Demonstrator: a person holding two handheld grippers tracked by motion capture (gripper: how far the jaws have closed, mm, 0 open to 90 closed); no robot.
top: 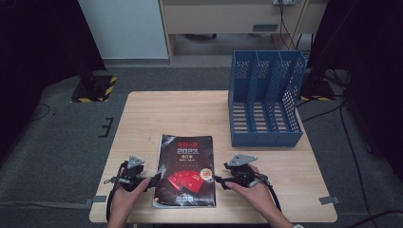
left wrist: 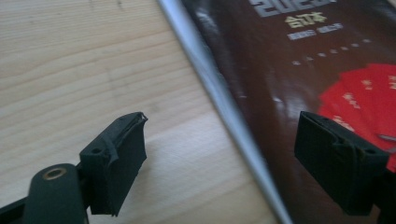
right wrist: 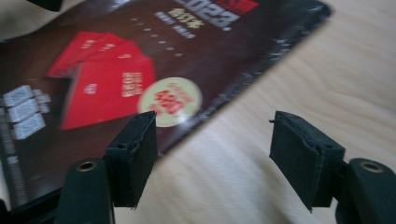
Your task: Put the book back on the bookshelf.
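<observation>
The left gripper (top: 154, 180) has its jaws spread wide with nothing pinched in them. In the left gripper view (left wrist: 219, 149) one jaw hangs over bare wood and the other over the dark cover, so the book's pale spine edge runs up through the gap between them. Whether the pads touch the table or the cover I cannot tell. The right gripper (top: 217, 179) is likewise agape and empty-handed; in its own view (right wrist: 212, 154) one jaw sits over the cover near the round cream sticker (right wrist: 170, 101), the other over wood, and the book's right-hand edge crosses the gap.

The book (top: 186, 170) — a dark glossy volume with red cards printed on it and "2023" in its title — lies flat on the wooden table (top: 157, 114), near the front edge, at about six o'clock from the table's middle. The left gripper is at its nine o'clock, the right at its three o'clock, each held in a hand coming in from the near edge.

Farther out, at roughly two o'clock from the book and well apart from it, stands a blue perforated file rack (top: 266, 97) with three upright slots — it occupies the table's far right corner.
</observation>
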